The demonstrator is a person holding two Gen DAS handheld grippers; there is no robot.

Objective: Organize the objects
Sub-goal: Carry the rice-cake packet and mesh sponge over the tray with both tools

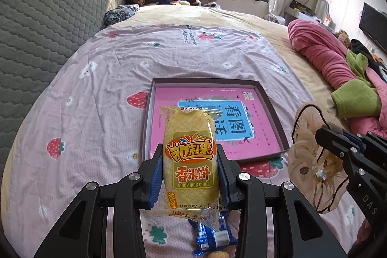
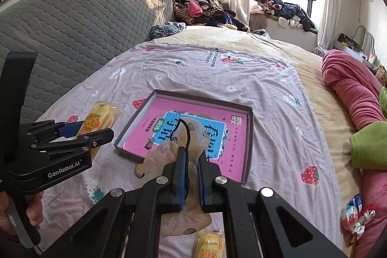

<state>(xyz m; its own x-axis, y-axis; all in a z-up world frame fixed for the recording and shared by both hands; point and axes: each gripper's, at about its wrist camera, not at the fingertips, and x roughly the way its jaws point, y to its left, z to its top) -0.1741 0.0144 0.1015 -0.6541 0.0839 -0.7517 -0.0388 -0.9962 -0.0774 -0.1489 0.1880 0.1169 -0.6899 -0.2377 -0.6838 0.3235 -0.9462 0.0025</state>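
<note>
I am working over a wide bed (image 1: 273, 23) that is lying under a pale pink cotton sheet printed with strawberries (image 1: 101, 79), with a grey quilted headboard (image 1: 41, 23) rising along the left and a rumpled rose-pink quilt (image 1: 321, 50) bunching along the right. Near the middle of the sheet a shallow dark-walled cardboard box lid (image 1: 147, 117) is sitting open side up, showing a bright pink and blue printed panel inside. My left gripper (image 1: 191, 161) is clamping a yellow plastic-wrapped spicy rice cake packet (image 1: 191, 156) between its blue pads, holding it upright in the air just in front of the lid's near edge. My right gripper (image 2: 192, 161) is pinching a beige floral fabric pouch with black trim (image 2: 188, 134), lifting it so that it is hanging partly over the lid's near corner. Below the left gripper a blue snack wrapper (image 1: 212, 236) is lying on the sheet, and in the right wrist view another yellow snack packet (image 2: 210, 246) is resting by the bottom edge, while a small cluster of red and white wrapped sweets (image 2: 355, 219) is sitting against the quilt at the far right.
</note>
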